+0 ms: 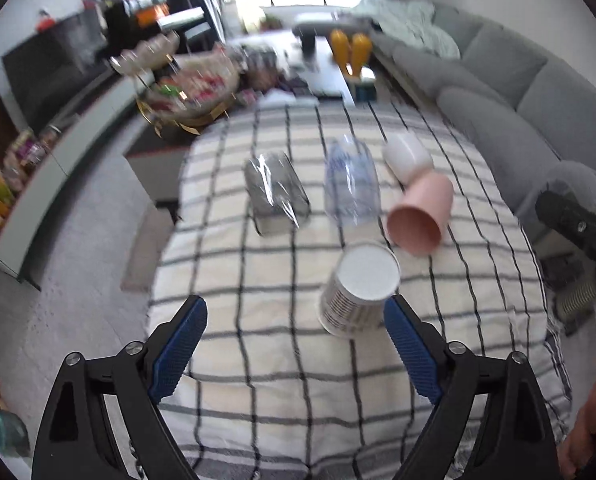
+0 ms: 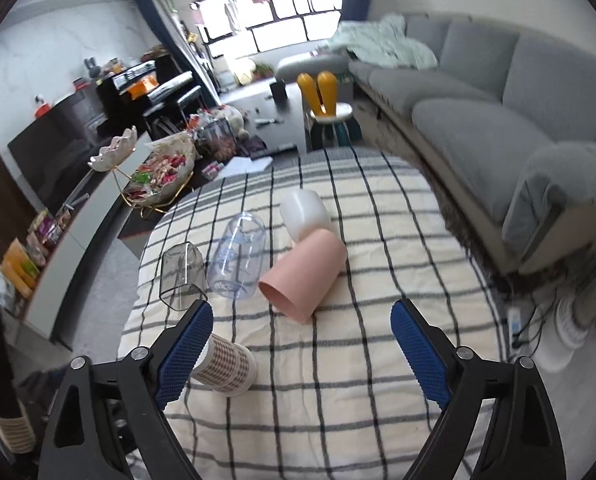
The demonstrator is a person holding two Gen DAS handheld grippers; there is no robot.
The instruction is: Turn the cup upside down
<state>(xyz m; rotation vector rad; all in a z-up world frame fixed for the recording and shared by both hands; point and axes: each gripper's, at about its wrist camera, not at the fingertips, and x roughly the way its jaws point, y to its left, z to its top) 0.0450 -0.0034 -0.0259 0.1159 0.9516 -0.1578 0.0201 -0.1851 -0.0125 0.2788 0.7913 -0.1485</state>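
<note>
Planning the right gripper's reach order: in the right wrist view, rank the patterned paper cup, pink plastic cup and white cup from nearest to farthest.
1. Patterned paper cup, upside down beside the left finger of the right gripper.
2. Pink plastic cup, on its side, centre.
3. White cup, behind the pink one.

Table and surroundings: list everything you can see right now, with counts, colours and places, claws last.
Checked paper cup: 1, brown-white, upside down, near edge of table.
Pink cup: 1, lying on its side, mid-table.
White cup: 1, just behind the pink cup.
Clear cup: 1, blue print, left of the pink cup.
Smoky cup: 1, grey-tinted, far left.
Tablecloth: 1, cream with grey checks.
Sofa: 1, grey, right.
Left claw: open, empty.
Right claw: open, empty.
</note>
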